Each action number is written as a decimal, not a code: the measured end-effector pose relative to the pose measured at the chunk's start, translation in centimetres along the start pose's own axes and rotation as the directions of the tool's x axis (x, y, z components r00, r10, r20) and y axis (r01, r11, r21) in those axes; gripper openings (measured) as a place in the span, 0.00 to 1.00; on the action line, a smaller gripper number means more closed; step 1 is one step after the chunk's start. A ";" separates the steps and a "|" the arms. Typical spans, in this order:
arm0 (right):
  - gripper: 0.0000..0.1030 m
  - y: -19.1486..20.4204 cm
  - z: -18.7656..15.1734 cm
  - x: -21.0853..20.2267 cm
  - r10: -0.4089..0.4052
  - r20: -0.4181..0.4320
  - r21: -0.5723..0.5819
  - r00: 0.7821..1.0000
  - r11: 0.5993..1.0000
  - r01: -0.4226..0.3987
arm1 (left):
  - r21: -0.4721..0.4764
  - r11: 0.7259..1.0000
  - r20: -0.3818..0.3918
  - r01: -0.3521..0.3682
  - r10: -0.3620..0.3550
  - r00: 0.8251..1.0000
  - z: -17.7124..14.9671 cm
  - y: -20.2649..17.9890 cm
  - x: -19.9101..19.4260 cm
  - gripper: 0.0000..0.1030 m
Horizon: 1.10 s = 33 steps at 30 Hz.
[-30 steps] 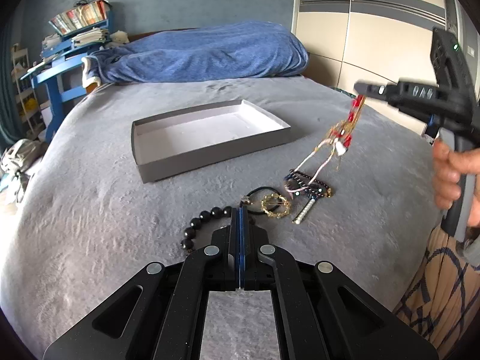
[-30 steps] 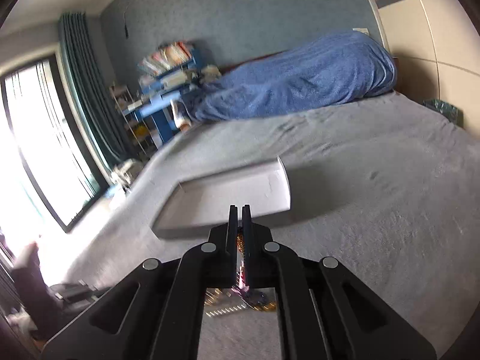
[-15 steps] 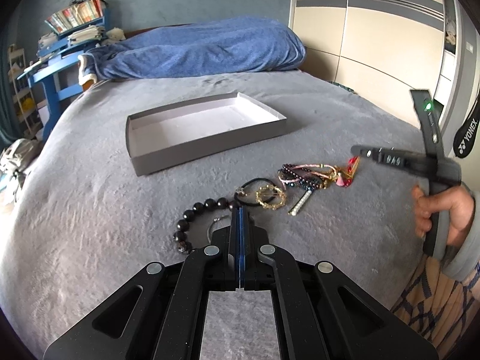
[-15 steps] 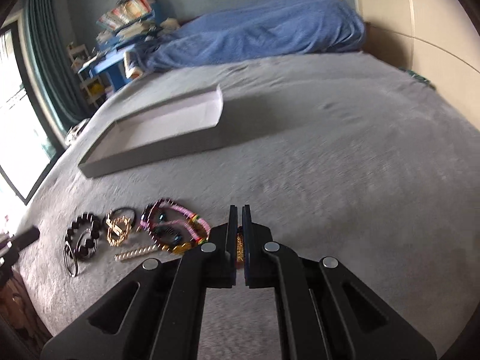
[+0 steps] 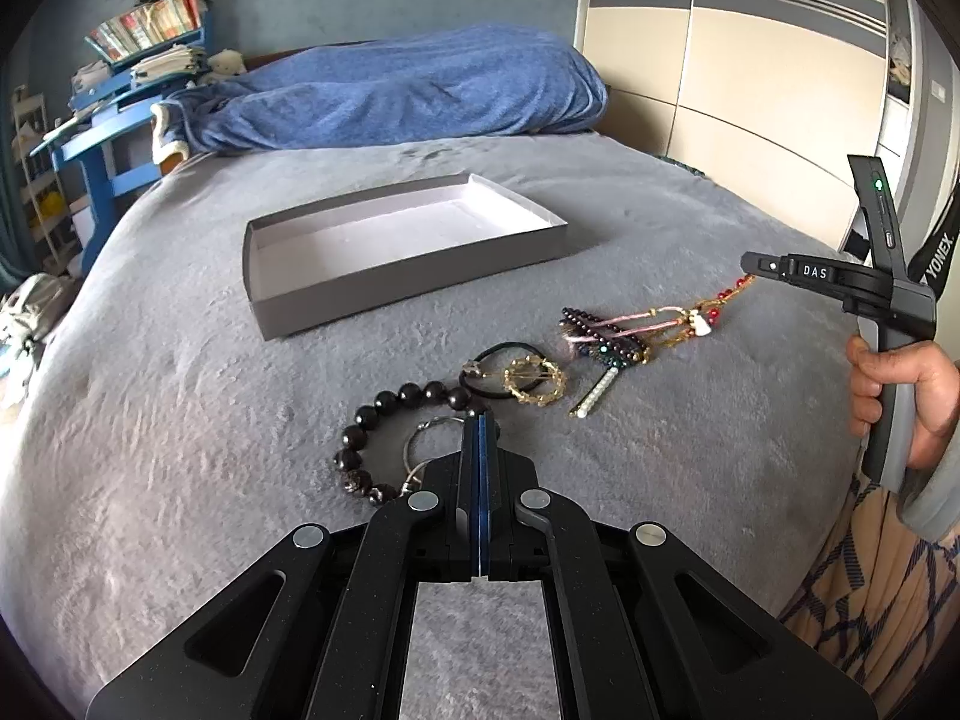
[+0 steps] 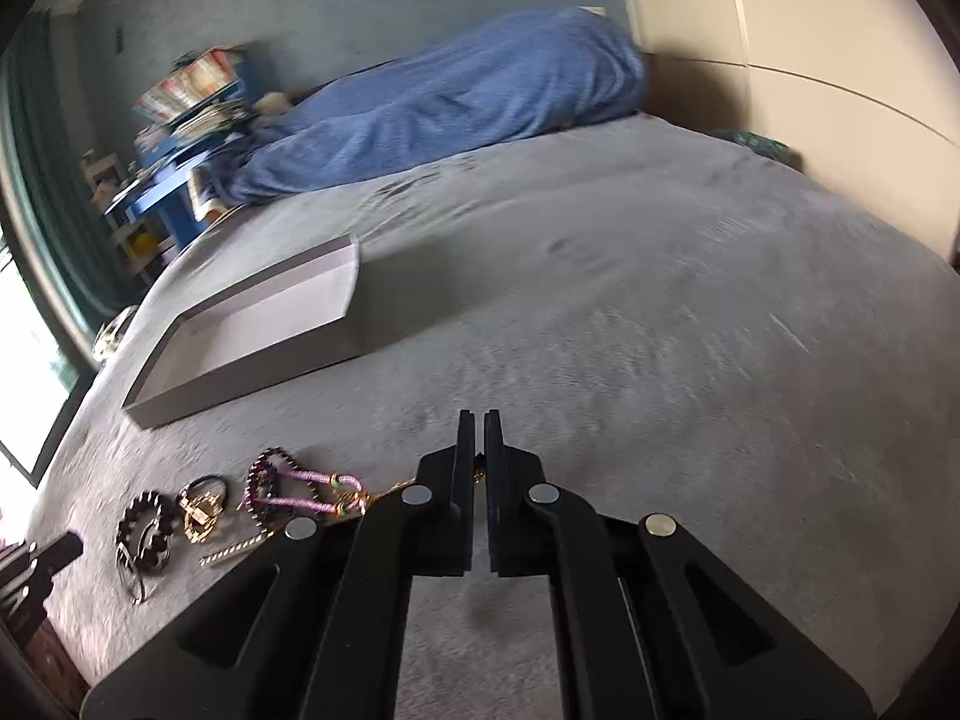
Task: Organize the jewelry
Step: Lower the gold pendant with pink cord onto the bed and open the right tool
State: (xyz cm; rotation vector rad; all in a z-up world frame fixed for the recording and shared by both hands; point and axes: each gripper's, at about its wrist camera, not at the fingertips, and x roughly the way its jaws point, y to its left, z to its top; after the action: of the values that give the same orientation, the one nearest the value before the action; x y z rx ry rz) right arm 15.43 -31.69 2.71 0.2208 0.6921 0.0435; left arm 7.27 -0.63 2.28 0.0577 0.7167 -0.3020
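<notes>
Lengthwise, bracelet tangle (image 5: 645,327) toward right gripper (image 5: 747,264)

The right gripper (image 5: 747,267) came down from high above the bed (image 5: 180,420) to just over it, its hand (image 5: 900,384) dropping lower at the right edge of the left wrist view; the red-and-gold chain (image 5: 717,306) it pinched no longer dangled but trailed out almost flat; the tangle of bracelets (image 5: 606,339) below was dragged rightward and stretched, away from the gold ring (image 5: 534,381); the right wrist view swung down, so the jewelry showed at lower left.
</notes>
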 end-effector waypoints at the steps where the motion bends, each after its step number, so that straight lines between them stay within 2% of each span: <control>1: 0.03 -0.3 0.0 0.2 -0.012 -0.011 0.008 1.000 1.000 0.012 | 0.000 1.000 0.000 0.000 0.000 1.000 0.0 0.0 0.0 0.01; 2: 0.03 -0.5 0.0 0.6 -0.028 -0.029 0.017 0.999 0.999 0.028 | 0.000 1.000 0.000 0.000 0.000 1.000 0.0 0.0 0.0 0.01; 3: 0.12 -0.9 -0.1 0.9 -0.056 -0.048 0.032 0.997 0.998 0.057 | -0.001 1.000 0.001 0.000 0.000 1.000 0.0 0.0 0.0 0.01; 4: 0.29 -1.1 -0.2 1.0 -0.068 -0.053 0.045 0.996 0.997 0.070 | 0.000 1.000 0.001 0.000 0.000 1.000 0.0 0.0 0.0 0.01; 6: 0.38 -1.3 -0.1 0.3 -0.057 -0.019 0.053 0.998 0.997 0.058 | 0.001 1.000 0.001 0.001 -0.001 1.000 -0.1 -0.1 0.0 0.01; 8: 0.38 -0.9 -0.1 -0.2 -0.040 0.003 0.038 0.999 0.998 0.040 | -0.001 1.000 0.000 0.001 -0.001 1.000 -0.1 0.0 0.0 0.01; 11: 0.38 0.2 -0.4 -0.4 0.026 0.004 0.013 1.000 1.000 -0.026 | -0.004 1.000 -0.002 0.001 -0.001 1.000 -0.1 0.0 0.1 0.01; 17: 0.38 4.1 -1.5 0.5 0.117 -0.049 -0.066 0.992 0.991 -0.120 | -0.008 1.000 -0.001 0.001 -0.001 1.000 -0.2 0.0 0.1 0.01; 21: 0.38 6.1 -3.5 1.4 0.185 -0.117 -0.052 0.976 0.980 -0.192 | -0.015 1.000 -0.002 -0.001 0.001 1.000 -0.3 0.1 0.2 0.01; 24: 0.37 6.2 -4.8 2.3 0.242 -0.161 0.032 0.957 0.970 -0.240 | -0.013 1.000 -0.002 0.002 -0.002 1.000 -0.3 0.1 0.1 0.01; 28: 0.37 5.0 -4.7 3.5 0.320 -0.156 0.196 0.934 0.937 -0.289 | -0.016 1.000 -0.002 0.002 -0.002 1.000 -0.4 0.2 0.1 0.01; 33: 0.33 3.8 -4.4 4.7 0.330 -0.130 0.307 0.935 0.910 -0.279 | -0.012 1.000 -0.003 0.005 -0.005 1.000 -0.4 0.1 0.1 0.01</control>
State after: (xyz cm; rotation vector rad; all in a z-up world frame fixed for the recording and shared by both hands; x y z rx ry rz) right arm 16.37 -26.63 -2.73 0.6082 0.8385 0.2690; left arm 7.12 -0.47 1.97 0.0447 0.7221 -0.3020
